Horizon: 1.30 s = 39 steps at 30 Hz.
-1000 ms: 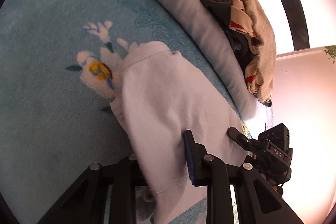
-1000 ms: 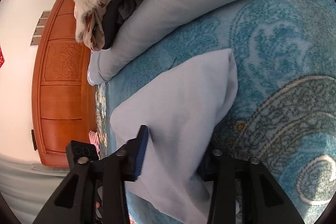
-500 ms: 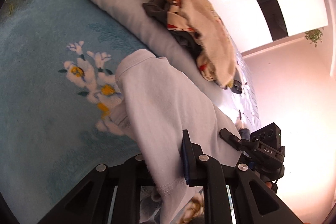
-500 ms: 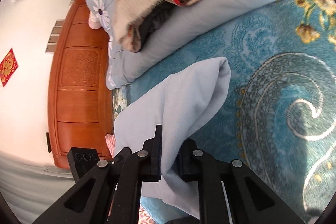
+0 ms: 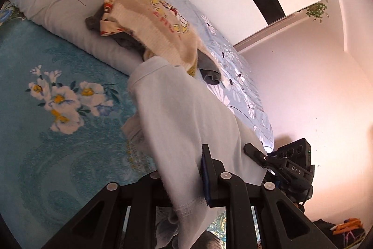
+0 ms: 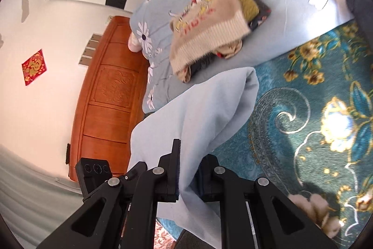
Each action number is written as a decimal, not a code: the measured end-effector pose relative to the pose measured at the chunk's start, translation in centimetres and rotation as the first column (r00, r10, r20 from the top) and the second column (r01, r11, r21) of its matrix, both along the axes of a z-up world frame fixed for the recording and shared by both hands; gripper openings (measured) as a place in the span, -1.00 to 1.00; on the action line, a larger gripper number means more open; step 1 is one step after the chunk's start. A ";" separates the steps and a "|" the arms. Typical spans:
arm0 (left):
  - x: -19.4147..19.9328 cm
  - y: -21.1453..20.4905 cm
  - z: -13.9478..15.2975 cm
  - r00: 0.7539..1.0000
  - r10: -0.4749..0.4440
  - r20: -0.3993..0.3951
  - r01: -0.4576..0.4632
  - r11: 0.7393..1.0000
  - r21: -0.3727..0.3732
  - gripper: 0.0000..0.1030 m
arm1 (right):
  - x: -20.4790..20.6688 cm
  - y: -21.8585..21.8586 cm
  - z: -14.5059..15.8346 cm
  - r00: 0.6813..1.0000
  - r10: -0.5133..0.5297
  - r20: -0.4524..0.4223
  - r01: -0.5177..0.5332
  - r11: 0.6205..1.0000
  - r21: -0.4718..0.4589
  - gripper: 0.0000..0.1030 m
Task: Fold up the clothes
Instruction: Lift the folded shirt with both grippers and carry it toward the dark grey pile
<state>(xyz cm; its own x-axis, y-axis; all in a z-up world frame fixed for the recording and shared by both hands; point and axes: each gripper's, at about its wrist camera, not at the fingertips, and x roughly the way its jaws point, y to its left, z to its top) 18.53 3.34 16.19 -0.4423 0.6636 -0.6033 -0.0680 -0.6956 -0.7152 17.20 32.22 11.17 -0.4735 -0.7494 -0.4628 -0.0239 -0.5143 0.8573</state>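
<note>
Both clamped on one hem: left hand-held gripper (image 5: 186, 169) and right hand-held gripper (image 6: 190, 170) grasp the pale blue garment (image 5: 184, 113), which stretches forward from each toward the bed (image 5: 46, 144).

Left gripper (image 5: 184, 169) pinched tight on the cloth (image 5: 186, 113), hem hanging down between its fingers (image 5: 209, 176); points down at a slant. Right gripper (image 6: 190, 175) also clamped on the cloth, its fingers (image 6: 173, 172) having just drawn together with fabric caught between them; aimed downward too. In the left view the right gripper sits off to the right, close by.
</note>
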 end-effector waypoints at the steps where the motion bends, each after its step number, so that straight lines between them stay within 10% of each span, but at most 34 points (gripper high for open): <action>1: 0.0 1.0 0.3 1.000 -0.013 -0.005 0.013 1.000 -0.002 -0.64 | 0.7 0.9 0.5 1.000 -0.013 -0.011 0.013 1.000 0.000 -0.77; 13: 0.7 13.1 3.0 0.972 -0.232 -0.048 0.228 0.971 -0.075 -0.64 | 8.3 11.9 2.8 0.981 -0.169 -0.096 0.167 0.986 -0.028 -0.77; 30: -0.3 34.8 1.3 0.834 -0.552 0.009 0.545 0.822 -0.166 -0.64 | 15.5 30.3 2.1 0.922 -0.376 -0.092 0.379 0.925 0.021 -0.77; 39: -2.9 42.2 -2.0 0.809 -0.584 0.072 0.588 0.795 -0.149 -0.64 | 13.6 38.7 1.0 0.915 -0.401 -0.040 0.403 0.907 0.121 -0.77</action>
